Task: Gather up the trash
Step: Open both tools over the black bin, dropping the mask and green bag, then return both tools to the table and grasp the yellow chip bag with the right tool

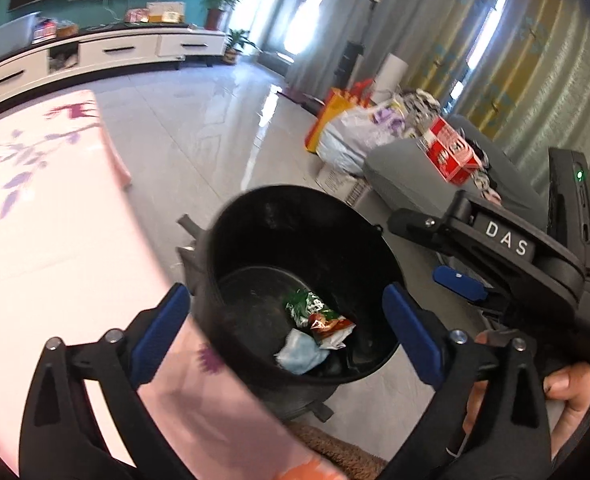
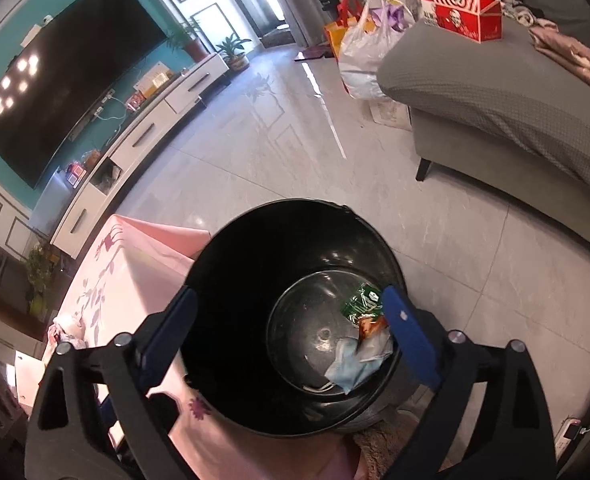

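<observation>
Both blue-padded grippers, left (image 1: 287, 336) and right (image 2: 291, 336), hang spread wide and empty above the round black plastic bin (image 2: 231, 280). Inside lie a crumpled blue mask (image 2: 349, 368) and green snack wrapper (image 2: 361, 300). Beyond, grey sofa (image 2: 515, 92).

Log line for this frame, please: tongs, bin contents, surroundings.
left tongs open, empty | right tongs open, empty | both above black bin | inside: green wrapper, blue mask | bin beside pink-clothed table
</observation>
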`<act>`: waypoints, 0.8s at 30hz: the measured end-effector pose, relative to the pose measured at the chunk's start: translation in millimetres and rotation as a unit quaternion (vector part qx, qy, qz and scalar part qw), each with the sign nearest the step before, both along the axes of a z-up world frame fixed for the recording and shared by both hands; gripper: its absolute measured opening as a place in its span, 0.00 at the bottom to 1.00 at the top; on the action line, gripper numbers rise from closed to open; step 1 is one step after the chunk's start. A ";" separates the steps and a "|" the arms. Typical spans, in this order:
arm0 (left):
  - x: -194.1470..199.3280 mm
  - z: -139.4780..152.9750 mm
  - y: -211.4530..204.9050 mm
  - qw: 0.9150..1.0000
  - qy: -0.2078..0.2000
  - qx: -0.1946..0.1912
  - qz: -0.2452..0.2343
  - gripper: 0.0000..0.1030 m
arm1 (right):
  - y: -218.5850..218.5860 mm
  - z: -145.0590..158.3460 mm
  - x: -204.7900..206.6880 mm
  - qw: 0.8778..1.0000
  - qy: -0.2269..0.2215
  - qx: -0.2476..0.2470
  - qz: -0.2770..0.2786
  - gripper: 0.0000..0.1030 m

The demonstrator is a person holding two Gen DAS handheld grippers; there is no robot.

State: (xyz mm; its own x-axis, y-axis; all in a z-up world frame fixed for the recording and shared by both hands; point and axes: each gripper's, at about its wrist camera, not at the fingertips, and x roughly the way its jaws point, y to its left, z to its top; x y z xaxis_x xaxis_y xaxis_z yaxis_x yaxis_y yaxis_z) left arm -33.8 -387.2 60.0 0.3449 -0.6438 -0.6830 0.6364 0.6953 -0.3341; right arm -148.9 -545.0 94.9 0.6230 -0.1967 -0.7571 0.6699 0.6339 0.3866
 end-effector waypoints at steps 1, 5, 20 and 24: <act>0.5 4.0 12.2 1.000 -0.002 -0.003 0.012 0.97 | 5.4 3.3 1.9 1.000 -0.002 -0.005 0.006 0.92; 2.5 21.2 62.0 0.998 -0.023 -0.003 0.060 0.97 | 38.3 21.2 13.7 0.998 -0.024 -0.029 0.051 0.94; 2.4 64.5 297.7 0.950 -0.059 0.017 0.305 0.97 | 168.3 48.3 61.9 0.975 -0.042 -0.107 0.193 0.97; 2.1 44.5 341.5 0.939 -0.051 0.044 0.336 0.97 | 218.2 41.4 79.6 0.960 -0.055 -0.137 0.236 0.97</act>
State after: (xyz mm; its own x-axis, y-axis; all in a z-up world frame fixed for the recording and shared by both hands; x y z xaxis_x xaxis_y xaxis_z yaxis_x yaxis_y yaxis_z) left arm -31.7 -45.6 104.6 0.7197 -0.1992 -0.6650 0.0693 0.9738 -0.2167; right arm -69.3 -326.8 136.4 0.7647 -0.0547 -0.6420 0.2474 0.9450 0.2141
